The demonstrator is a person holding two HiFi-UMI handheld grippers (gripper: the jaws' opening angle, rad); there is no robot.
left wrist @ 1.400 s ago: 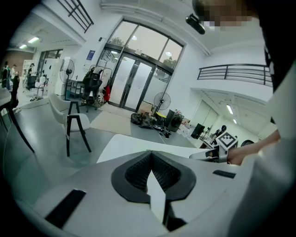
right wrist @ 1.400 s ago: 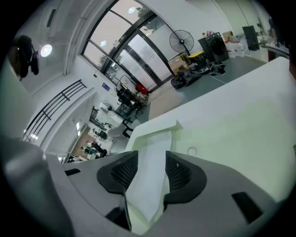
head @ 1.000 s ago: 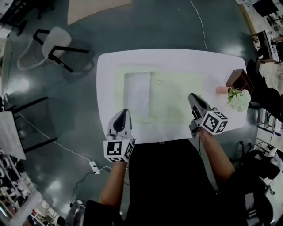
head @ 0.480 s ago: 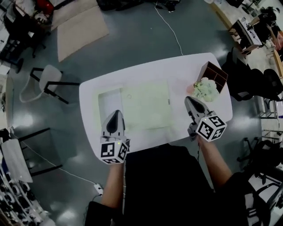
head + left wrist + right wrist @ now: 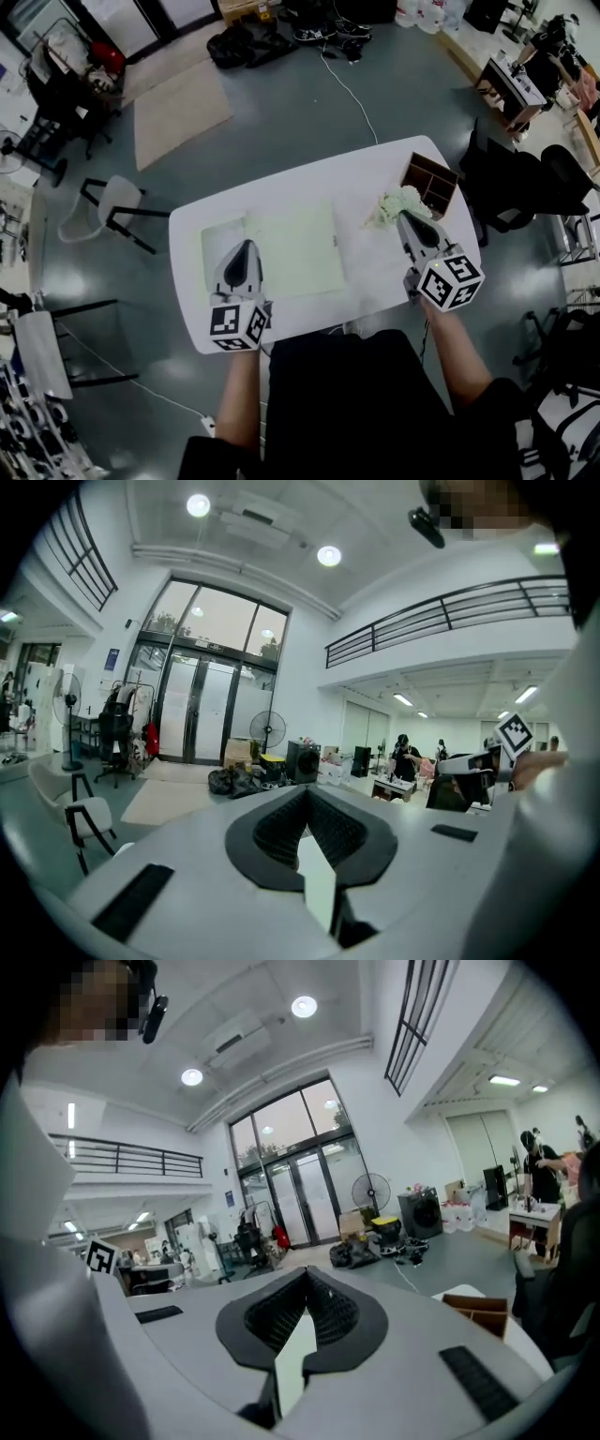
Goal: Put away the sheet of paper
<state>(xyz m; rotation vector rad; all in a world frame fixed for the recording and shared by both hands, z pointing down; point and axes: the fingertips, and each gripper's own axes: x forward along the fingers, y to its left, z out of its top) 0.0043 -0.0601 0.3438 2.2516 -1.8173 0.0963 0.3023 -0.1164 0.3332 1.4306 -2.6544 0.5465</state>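
The sheet of paper [image 5: 220, 246] lies flat at the left end of a pale green mat [image 5: 295, 248] on the white table [image 5: 309, 178]. My left gripper [image 5: 246, 246] hovers over the paper's right edge and hides part of it. Its jaws meet at the tip, shut on nothing [image 5: 305, 792]. My right gripper [image 5: 405, 216] is held above the table's right part, just below a bunch of pale flowers [image 5: 398, 202]. It is shut and empty too [image 5: 307, 1269]. Both gripper views look out level across the room, so the paper is not seen in them.
A brown wooden organiser [image 5: 429, 183] stands at the table's far right corner, seen also in the right gripper view as the organiser [image 5: 478, 1312]. A white chair [image 5: 117, 202] stands left of the table, black office chairs [image 5: 511, 183] to the right. A beige rug [image 5: 178, 108] lies beyond.
The head view has pulled back and swung, so the table looks smaller and farther off. Both grippers stay over the near side; the right one now sits close beside the flowers.
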